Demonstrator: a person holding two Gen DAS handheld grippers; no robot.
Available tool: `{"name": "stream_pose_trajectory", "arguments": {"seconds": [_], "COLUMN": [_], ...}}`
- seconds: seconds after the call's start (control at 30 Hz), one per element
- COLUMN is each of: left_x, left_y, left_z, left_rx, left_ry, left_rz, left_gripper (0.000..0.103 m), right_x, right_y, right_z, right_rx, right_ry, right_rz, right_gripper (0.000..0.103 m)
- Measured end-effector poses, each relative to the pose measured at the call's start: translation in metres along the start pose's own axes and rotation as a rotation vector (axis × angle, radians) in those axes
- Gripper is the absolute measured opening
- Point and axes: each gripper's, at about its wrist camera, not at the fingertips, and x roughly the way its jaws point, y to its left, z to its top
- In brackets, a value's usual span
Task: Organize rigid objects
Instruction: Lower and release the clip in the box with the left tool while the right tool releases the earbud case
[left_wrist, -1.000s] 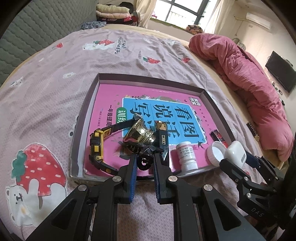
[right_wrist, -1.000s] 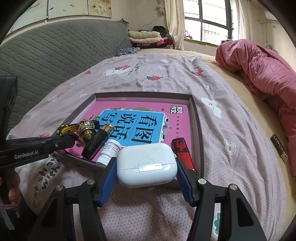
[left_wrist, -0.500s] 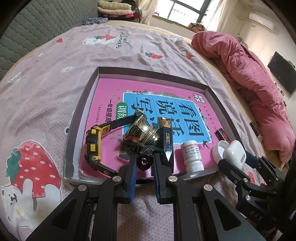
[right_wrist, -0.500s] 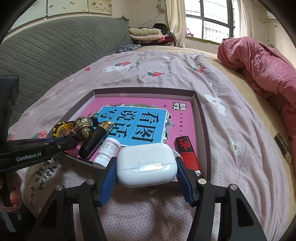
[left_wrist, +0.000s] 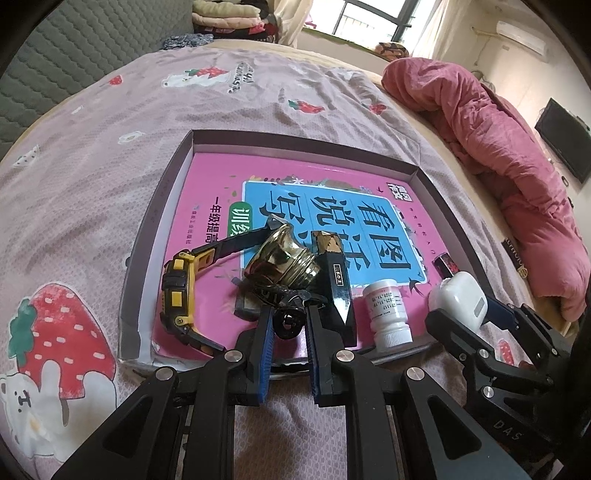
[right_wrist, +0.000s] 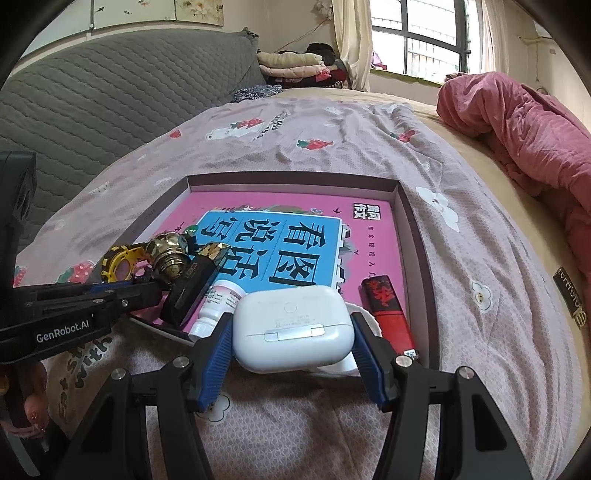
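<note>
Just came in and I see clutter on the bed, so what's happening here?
A person is sorting small items into a shallow box on the bed, using a hand-held gripper in each hand. The left one is shut on a small black piece under the brass knob. The right one holds a white earbud case at the box's near edge. A watch, pill bottle and red lighter already lie inside.

knob (left_wrist: 281, 256): shiny brass metal | earbud case (right_wrist: 293, 328): smooth white plastic | bedsheet (left_wrist: 110, 155): matt cloth

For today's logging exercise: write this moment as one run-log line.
left gripper: shut on small black part | right gripper: holds white earbud case at tray near edge | tray: watch, brass knob, pill bottle
</note>
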Motion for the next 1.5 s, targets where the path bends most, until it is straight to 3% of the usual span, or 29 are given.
{"name": "stream_pose_trajectory", "arguments": {"seconds": [0.57,0.87,1.5], "left_x": [0.003,0.003,0.002], "left_y": [-0.001,-0.001,0.001], "left_z": [0.002,0.002,0.002], "left_rx": [0.013,0.01,-0.005], "left_ry": [0.004,0.008,0.013], "left_rz": [0.001,-0.001,-0.001], "left_gripper": [0.016,0.016,0.016], "right_x": [0.017,0.024,0.029], "right_y": [0.004,0.007,0.013], "right_z": [0.008,0.015,0.021], "right_rx": [-0.01,-0.077,-0.067], "right_ry": [0.062,0.102,0.159], "right_rz": [-0.011,-0.028,0.004], "right_gripper": [0.061,0.061,0.061]}}
